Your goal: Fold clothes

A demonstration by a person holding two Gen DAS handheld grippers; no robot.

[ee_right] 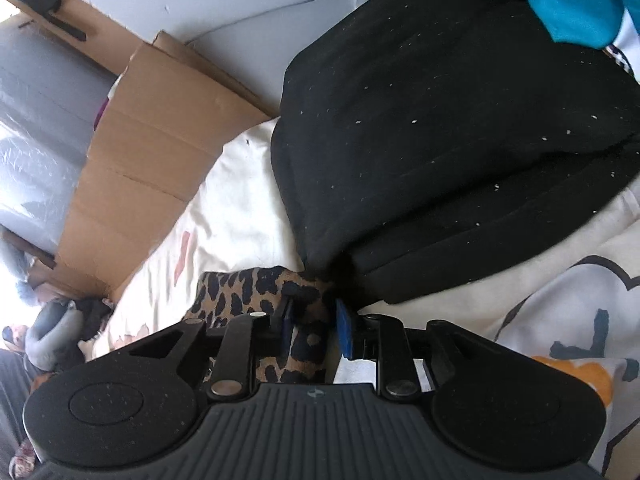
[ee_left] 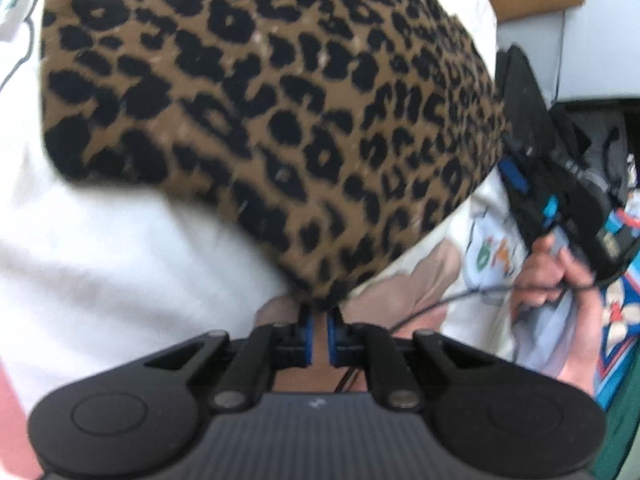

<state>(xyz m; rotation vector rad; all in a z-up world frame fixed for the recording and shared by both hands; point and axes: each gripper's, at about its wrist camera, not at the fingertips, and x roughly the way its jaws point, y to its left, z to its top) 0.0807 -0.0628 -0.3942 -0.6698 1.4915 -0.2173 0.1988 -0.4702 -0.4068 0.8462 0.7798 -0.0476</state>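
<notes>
Leopard garment (ee_left: 272, 112) in both tongs; black garment (ee_right: 440, 140) only R view.

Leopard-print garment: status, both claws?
Left claw shut on the brown-and-black leopard-print knit garment, at its corner. Right claw shut on its other end. Folded black fabric lies just ahead on the cream sheet.

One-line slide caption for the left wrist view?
Left gripper, jaws shut on a corner of the leopard-print knit garment, lifts it over white bedding.
</notes>
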